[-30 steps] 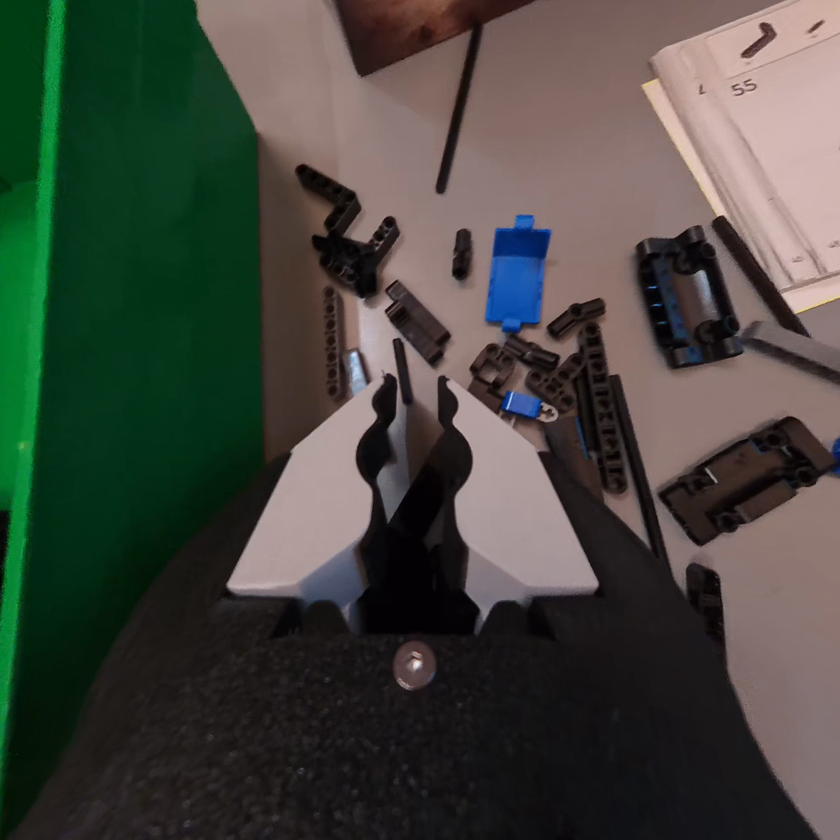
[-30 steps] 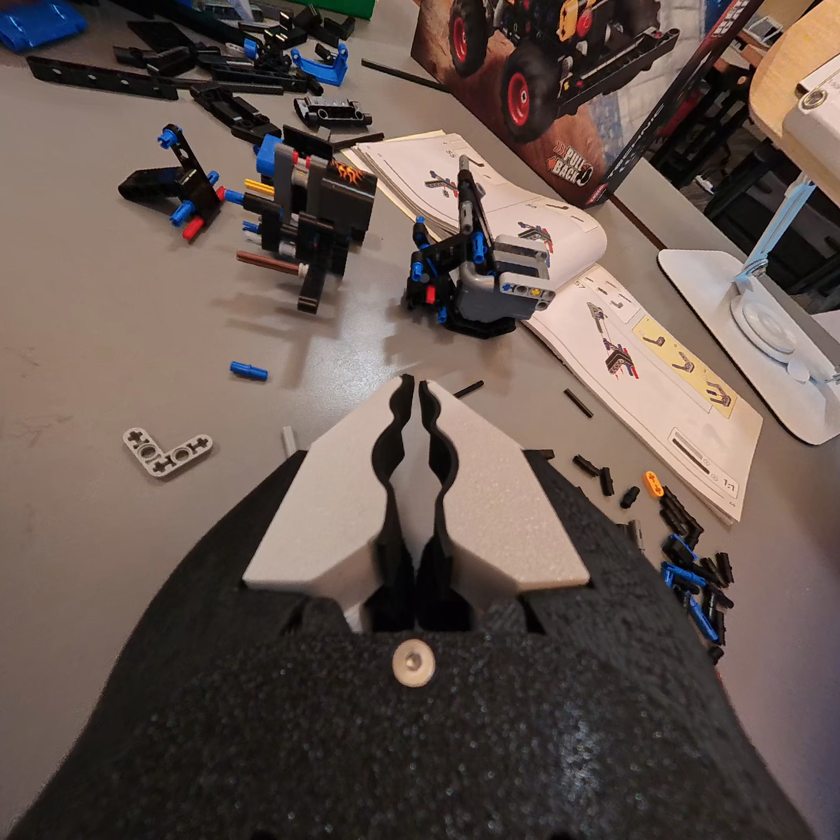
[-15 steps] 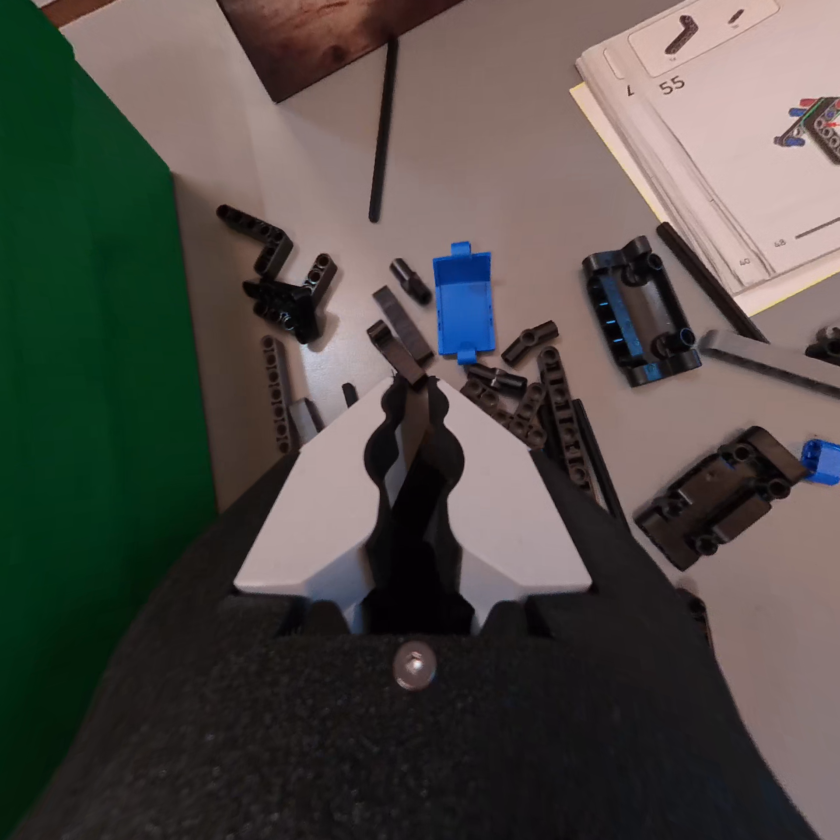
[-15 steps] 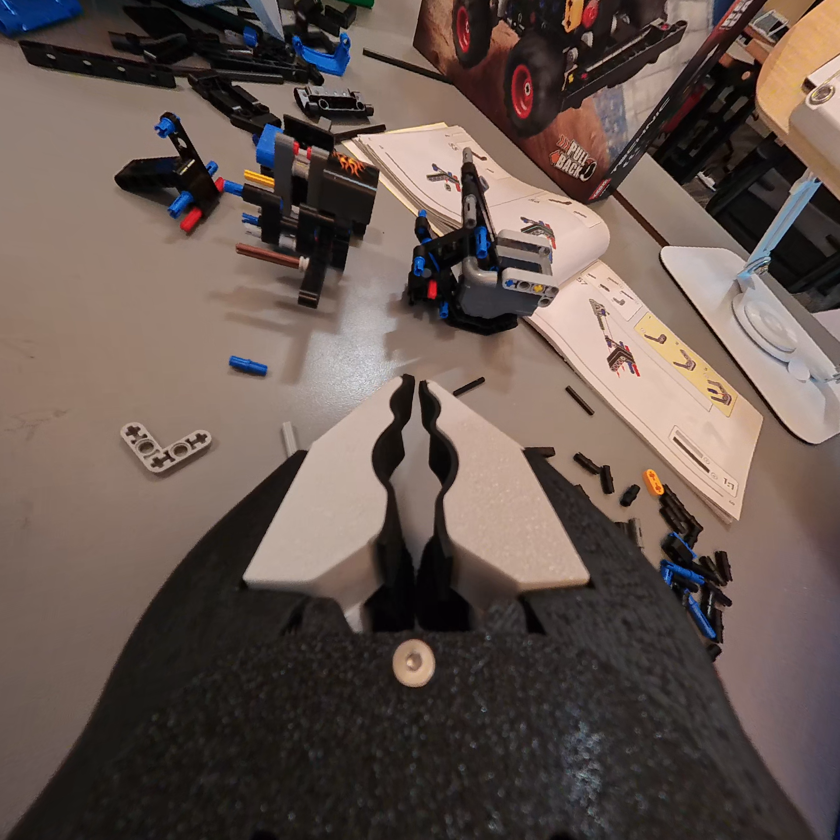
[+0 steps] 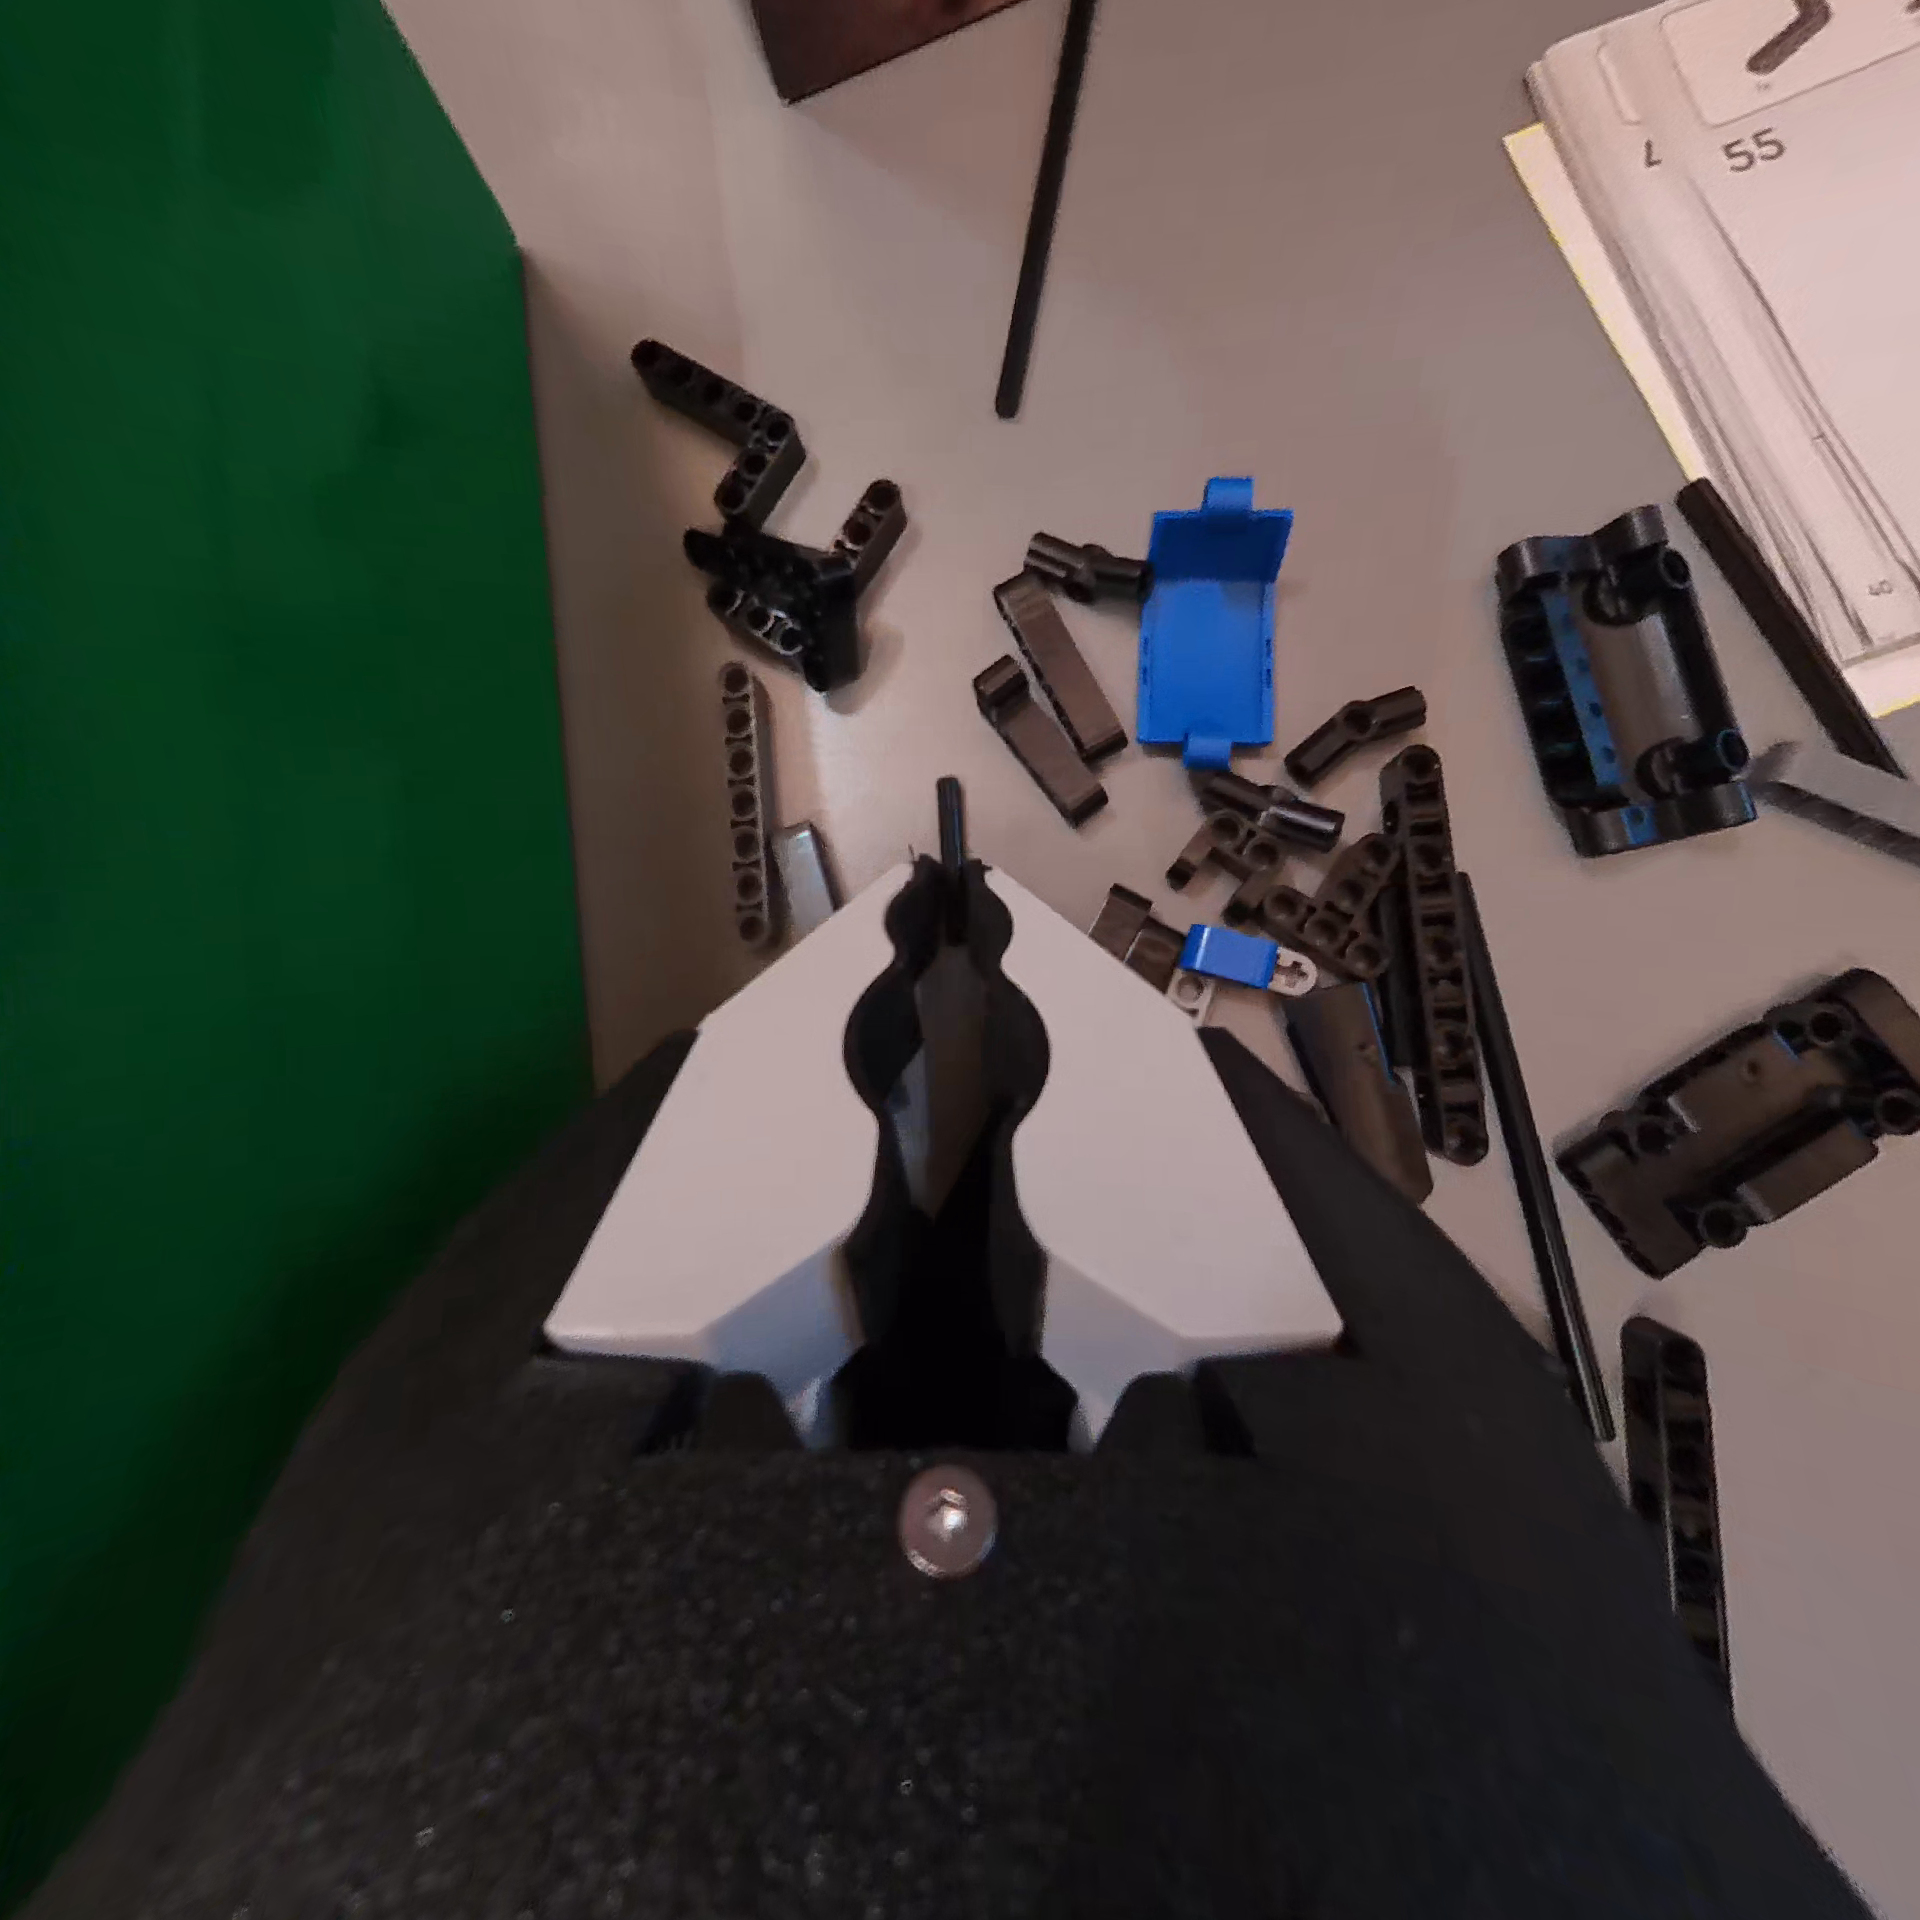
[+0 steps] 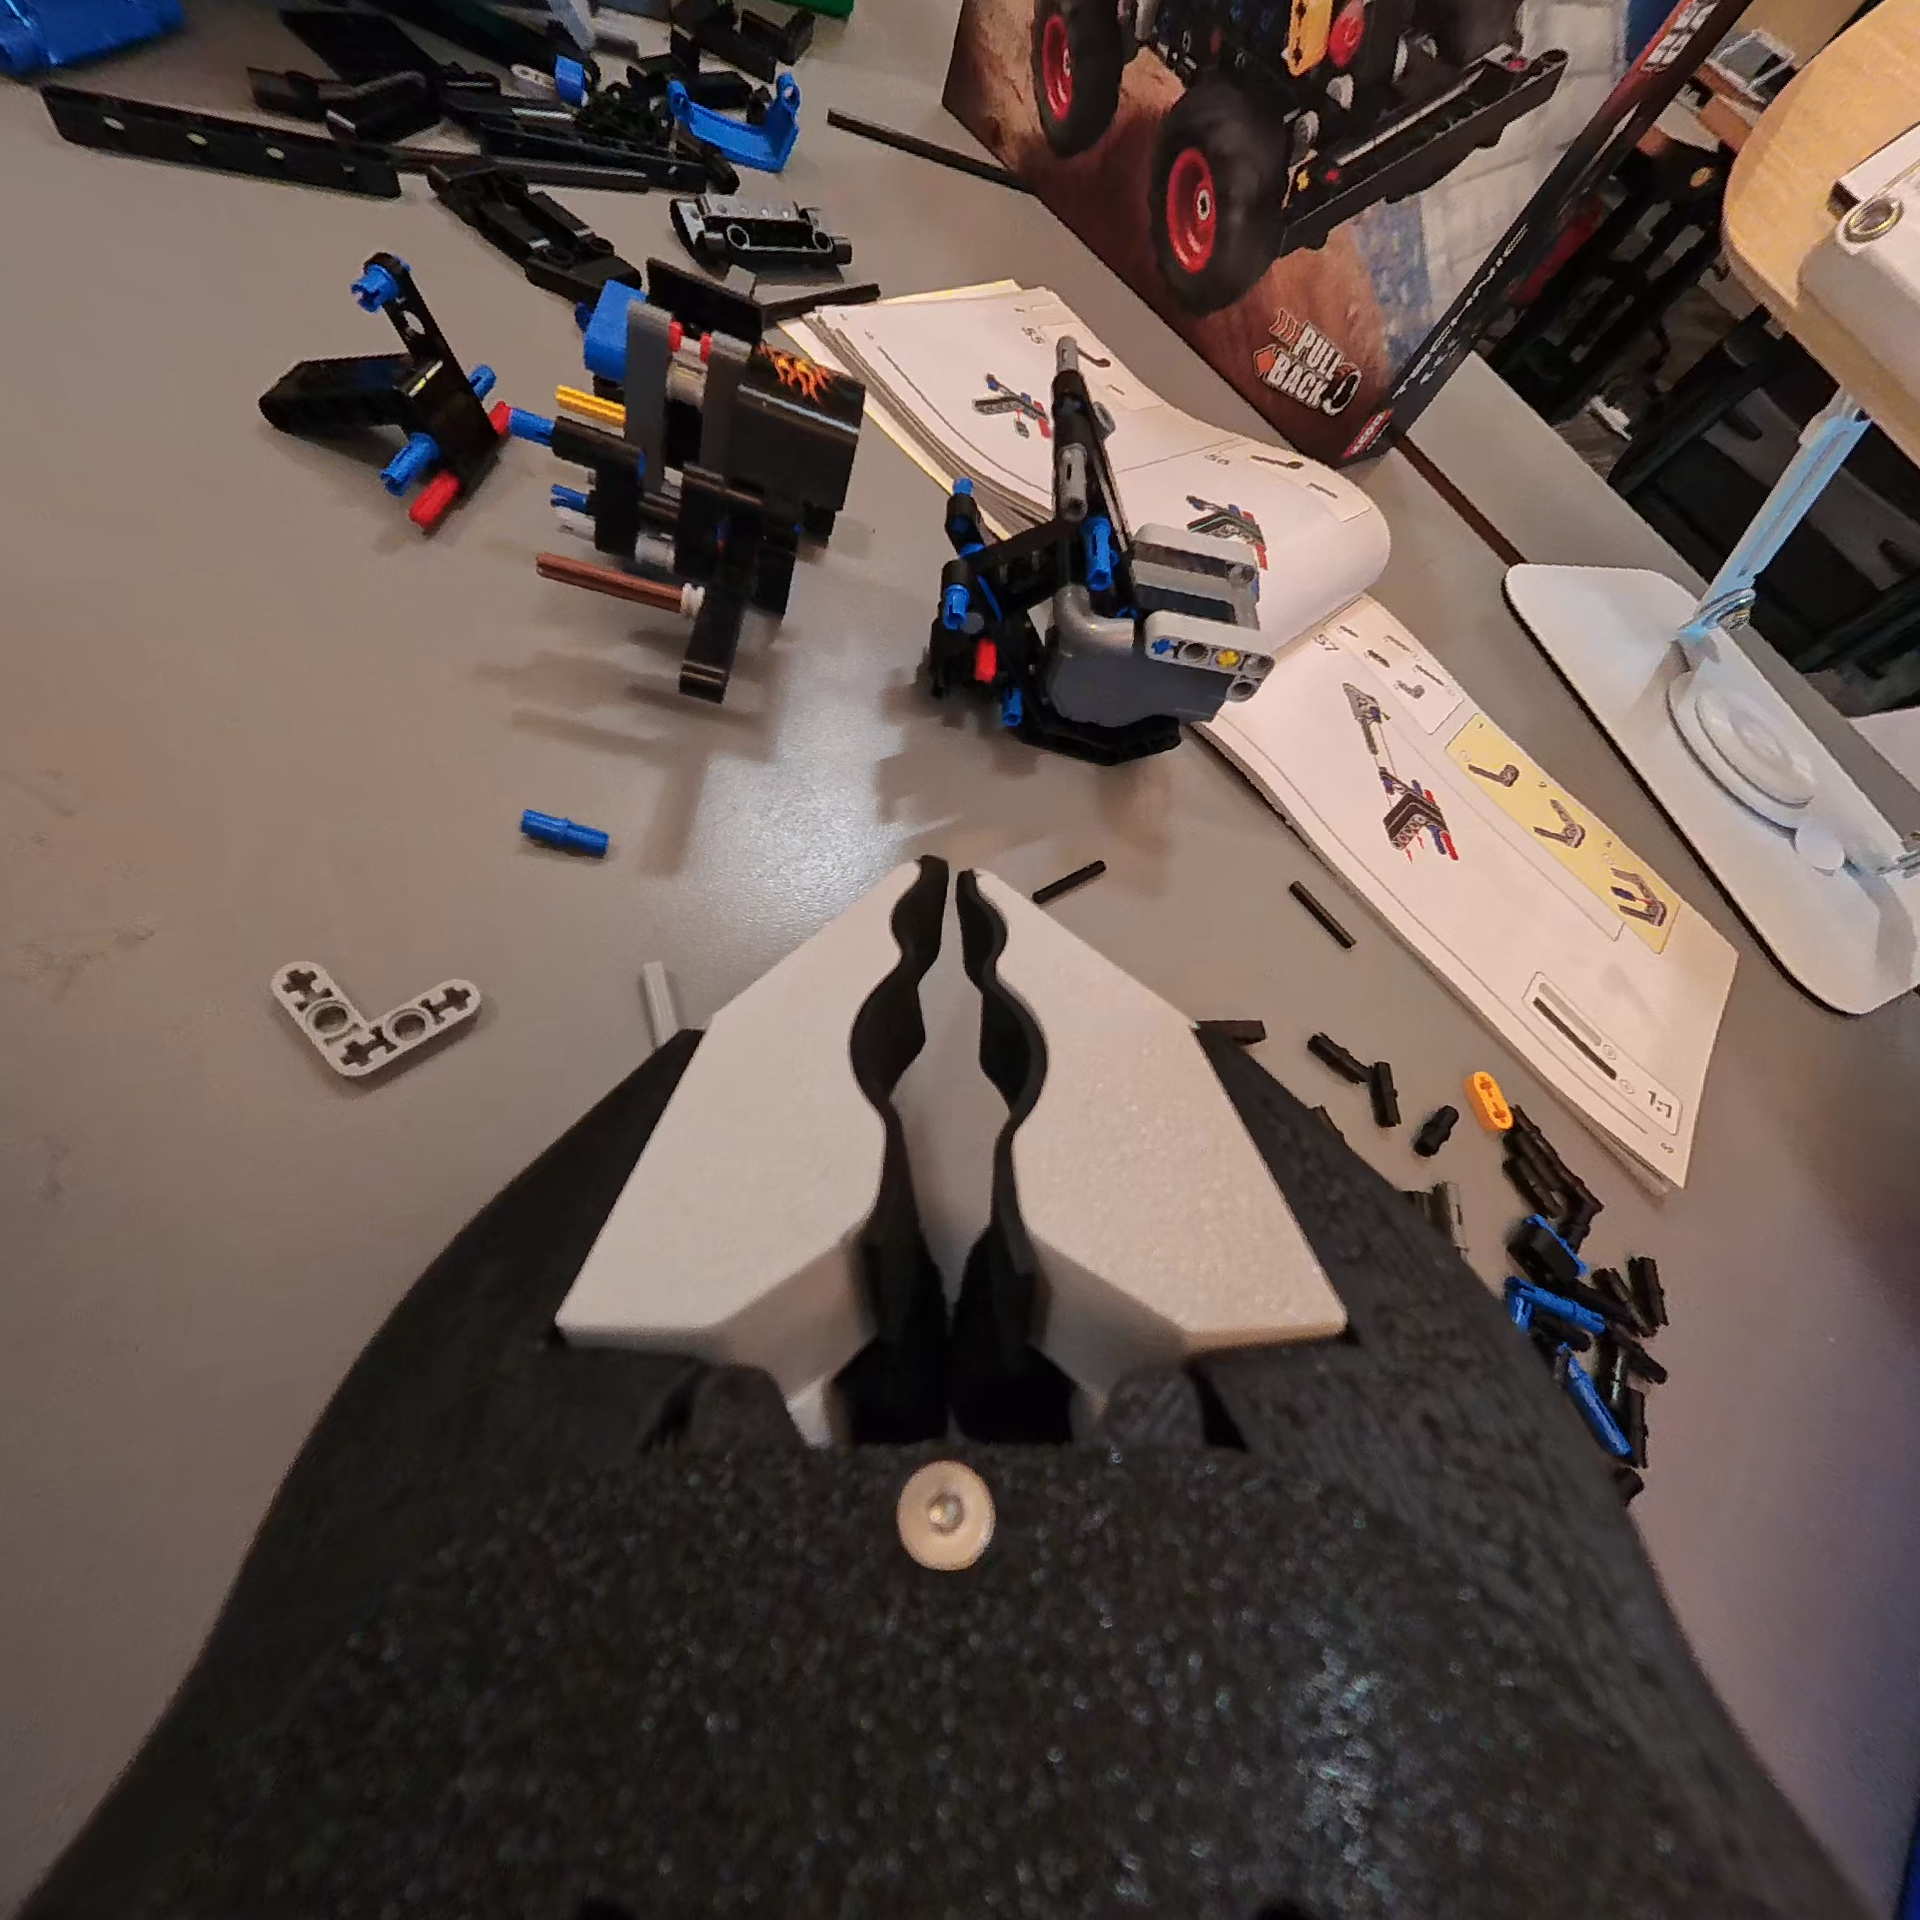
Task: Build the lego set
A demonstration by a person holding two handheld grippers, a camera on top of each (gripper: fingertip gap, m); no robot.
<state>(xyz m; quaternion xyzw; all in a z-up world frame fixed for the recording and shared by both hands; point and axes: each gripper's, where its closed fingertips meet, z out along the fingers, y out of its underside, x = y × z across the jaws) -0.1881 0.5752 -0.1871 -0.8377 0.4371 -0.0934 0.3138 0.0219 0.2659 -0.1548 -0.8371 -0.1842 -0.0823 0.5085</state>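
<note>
My left gripper point(image 5: 948, 868) is shut on a short black axle point(image 5: 948, 816) that sticks out past its tips, over loose black beams point(image 5: 1382, 914) beside a blue panel point(image 5: 1210, 634). I cannot tell whether the axle is off the table. My right gripper point(image 6: 940, 878) is shut and empty, low over the grey table. Ahead of it stand a black sub-assembly with a flame sticker point(image 6: 717, 468) and a grey and black sub-assembly point(image 6: 1101, 623). An open instruction booklet point(image 6: 1455, 831) lies to the right, and it also shows in the left wrist view point(image 5: 1787, 312).
A green box wall point(image 5: 260, 623) stands close on the left. A black frame point(image 5: 1621, 686) and a long black axle point(image 5: 1034, 208) lie near. A grey L-beam point(image 6: 374, 1013), a blue pin point(image 6: 563, 833), a pile of pins point(image 6: 1569, 1278), the set box point(image 6: 1299, 156) and a white lamp base point(image 6: 1714, 727) surround my right gripper. One gripper's finger ends stand about 40 cm off the other's.
My left gripper was open around the short black axle a second ago and has since shut on it. A nearby black beam has shifted. My right gripper has hardly moved.
</note>
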